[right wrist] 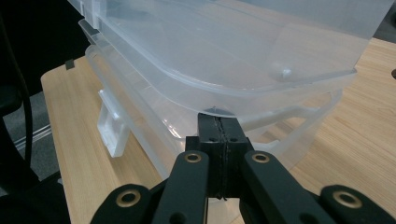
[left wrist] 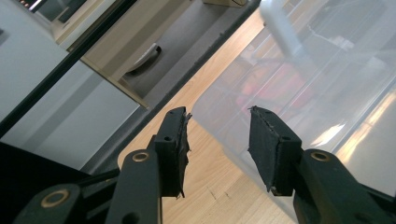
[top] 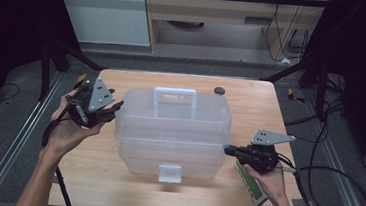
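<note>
A clear plastic storage box (top: pixel 174 127) with stacked tiers, a white top handle (top: pixel 175 96) and a front latch (top: pixel 170 172) stands mid-table. My left gripper (top: pixel 116 110) hovers at the box's upper left corner with its jaws open. In the left gripper view the left gripper (left wrist: pixel 218 122) has the box corner (left wrist: pixel 317 79) just beyond its tips, untouched, and something red shows dimly inside. My right gripper (top: pixel 227 148) is shut, with nothing between the pads. In the right gripper view the right gripper (right wrist: pixel 218 119) has its tips against the box (right wrist: pixel 224 46), just under the upper tier's overhanging rim.
A small green and white device (top: pixel 251 185) lies under my right hand near the table's front right corner. A dark round knob (top: pixel 218 90) sits at the far edge. Cables (top: pixel 335 171) loop on the floor to the right. Bare wood surrounds the box.
</note>
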A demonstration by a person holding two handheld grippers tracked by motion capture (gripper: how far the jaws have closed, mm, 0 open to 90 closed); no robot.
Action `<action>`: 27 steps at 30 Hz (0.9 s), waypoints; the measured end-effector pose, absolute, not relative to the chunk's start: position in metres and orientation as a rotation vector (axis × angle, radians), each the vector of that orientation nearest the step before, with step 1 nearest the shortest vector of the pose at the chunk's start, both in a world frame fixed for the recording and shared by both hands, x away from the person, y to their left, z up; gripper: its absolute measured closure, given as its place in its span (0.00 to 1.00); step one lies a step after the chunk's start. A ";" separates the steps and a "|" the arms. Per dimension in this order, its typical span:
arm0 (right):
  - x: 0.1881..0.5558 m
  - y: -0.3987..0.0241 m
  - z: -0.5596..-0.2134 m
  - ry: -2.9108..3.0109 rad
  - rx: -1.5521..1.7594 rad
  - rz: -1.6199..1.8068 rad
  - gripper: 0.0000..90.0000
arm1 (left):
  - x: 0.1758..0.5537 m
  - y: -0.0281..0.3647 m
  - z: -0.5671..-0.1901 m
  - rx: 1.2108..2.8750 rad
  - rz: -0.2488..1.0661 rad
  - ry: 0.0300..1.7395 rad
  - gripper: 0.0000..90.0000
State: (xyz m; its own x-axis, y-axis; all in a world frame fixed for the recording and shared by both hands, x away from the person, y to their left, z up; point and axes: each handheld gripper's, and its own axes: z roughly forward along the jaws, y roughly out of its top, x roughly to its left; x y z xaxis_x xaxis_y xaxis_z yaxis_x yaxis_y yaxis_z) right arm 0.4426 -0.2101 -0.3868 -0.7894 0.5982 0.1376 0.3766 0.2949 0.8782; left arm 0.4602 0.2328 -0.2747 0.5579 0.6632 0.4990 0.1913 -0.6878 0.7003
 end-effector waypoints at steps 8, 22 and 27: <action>0.442 -0.210 -0.387 2.344 0.899 1.495 1.00 | 0.454 0.260 -0.295 2.063 1.027 0.819 0.64; 0.443 -0.210 -0.386 2.339 0.896 1.495 1.00 | 0.435 0.289 -0.344 1.970 0.959 0.945 0.64; 0.444 -0.210 -0.386 2.334 0.897 1.502 1.00 | 0.432 0.289 -0.358 1.972 0.944 0.958 0.65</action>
State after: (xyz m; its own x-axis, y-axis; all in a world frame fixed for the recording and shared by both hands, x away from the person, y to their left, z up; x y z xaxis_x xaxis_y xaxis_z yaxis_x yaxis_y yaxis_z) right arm 0.4435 -0.2100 -0.3858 -0.7884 0.6003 0.1345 0.3711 0.2896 0.8823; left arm 0.4316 0.2888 -0.3576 0.4512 0.8439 0.2903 0.3020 -0.4506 0.8401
